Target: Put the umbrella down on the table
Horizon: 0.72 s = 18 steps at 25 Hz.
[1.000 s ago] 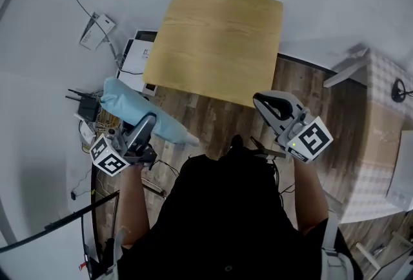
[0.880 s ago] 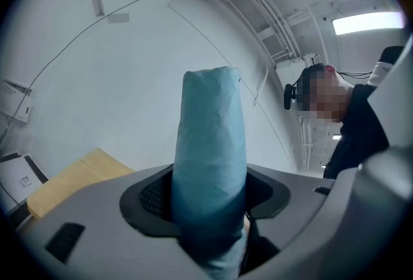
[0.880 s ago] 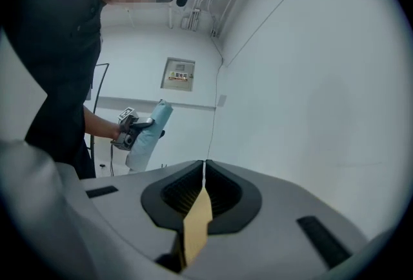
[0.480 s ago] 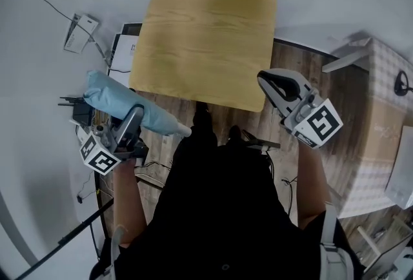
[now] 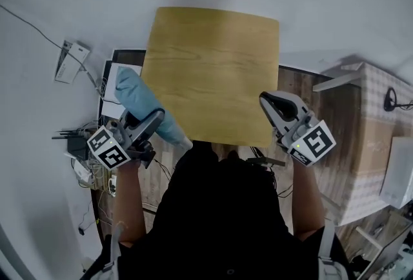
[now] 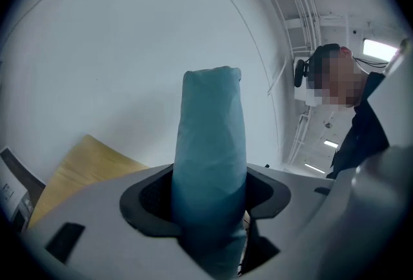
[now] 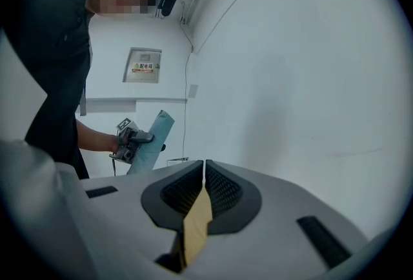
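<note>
A folded light-blue umbrella (image 5: 137, 102) is held just off the left edge of the wooden table (image 5: 213, 66), above the floor, its top pointing away from me. My left gripper (image 5: 155, 120) is shut on its lower part. In the left gripper view the umbrella (image 6: 210, 143) rises straight up between the jaws of the left gripper (image 6: 210, 190). My right gripper (image 5: 268, 100) hangs over the table's near right corner, shut with nothing in it. In the right gripper view the right gripper (image 7: 204, 172) shows only a thin slit, and the umbrella (image 7: 150, 142) stands far to the left.
A router and tangled cables (image 5: 79, 146) lie on the floor at the left, next to a white box (image 5: 113, 82) and a white adapter (image 5: 70, 60). A checked-cloth surface (image 5: 381, 137) stands at the right. My black-clad body (image 5: 219, 214) fills the foreground.
The left gripper has carried the umbrella up and to the right, closer to the table's left edge. The right gripper stays by the near right corner.
</note>
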### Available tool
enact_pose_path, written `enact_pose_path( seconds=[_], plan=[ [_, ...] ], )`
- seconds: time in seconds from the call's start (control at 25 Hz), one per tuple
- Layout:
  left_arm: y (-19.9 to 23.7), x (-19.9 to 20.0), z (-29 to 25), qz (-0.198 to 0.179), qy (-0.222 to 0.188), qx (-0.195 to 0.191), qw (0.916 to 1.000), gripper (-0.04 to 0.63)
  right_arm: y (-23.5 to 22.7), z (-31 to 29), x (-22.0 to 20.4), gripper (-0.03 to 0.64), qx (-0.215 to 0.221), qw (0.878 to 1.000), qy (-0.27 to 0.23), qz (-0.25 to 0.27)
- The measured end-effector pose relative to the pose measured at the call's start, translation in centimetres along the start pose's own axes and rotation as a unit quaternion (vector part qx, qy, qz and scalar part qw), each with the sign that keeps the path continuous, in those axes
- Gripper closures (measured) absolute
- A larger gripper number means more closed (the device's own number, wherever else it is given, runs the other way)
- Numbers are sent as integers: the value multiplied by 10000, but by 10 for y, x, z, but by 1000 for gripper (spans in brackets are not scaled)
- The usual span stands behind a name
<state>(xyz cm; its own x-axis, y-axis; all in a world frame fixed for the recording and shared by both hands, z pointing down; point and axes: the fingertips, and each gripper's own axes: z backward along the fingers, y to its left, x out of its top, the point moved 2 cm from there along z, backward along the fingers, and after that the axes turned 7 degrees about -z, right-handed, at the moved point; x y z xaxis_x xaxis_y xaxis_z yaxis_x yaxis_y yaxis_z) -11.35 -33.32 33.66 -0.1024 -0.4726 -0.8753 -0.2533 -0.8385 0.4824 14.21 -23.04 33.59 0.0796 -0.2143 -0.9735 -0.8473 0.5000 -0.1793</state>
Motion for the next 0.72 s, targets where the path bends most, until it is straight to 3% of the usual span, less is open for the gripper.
enact_pose_path(
  seconds=[0.24,0.52,0.72],
  plan=[
    [58,40,-23,-159,56,-564,9983,316,-14,-42,18,594,-503,9987,93,-28],
    [108,29,-55,188,451,-996,9938,316,-39,-63,23,594,-1508,9885,5,-149],
    [118,7,-80,638,759,-932,9907,316,-46,-65,7,594,-1442,9892,242,-137]
  ],
)
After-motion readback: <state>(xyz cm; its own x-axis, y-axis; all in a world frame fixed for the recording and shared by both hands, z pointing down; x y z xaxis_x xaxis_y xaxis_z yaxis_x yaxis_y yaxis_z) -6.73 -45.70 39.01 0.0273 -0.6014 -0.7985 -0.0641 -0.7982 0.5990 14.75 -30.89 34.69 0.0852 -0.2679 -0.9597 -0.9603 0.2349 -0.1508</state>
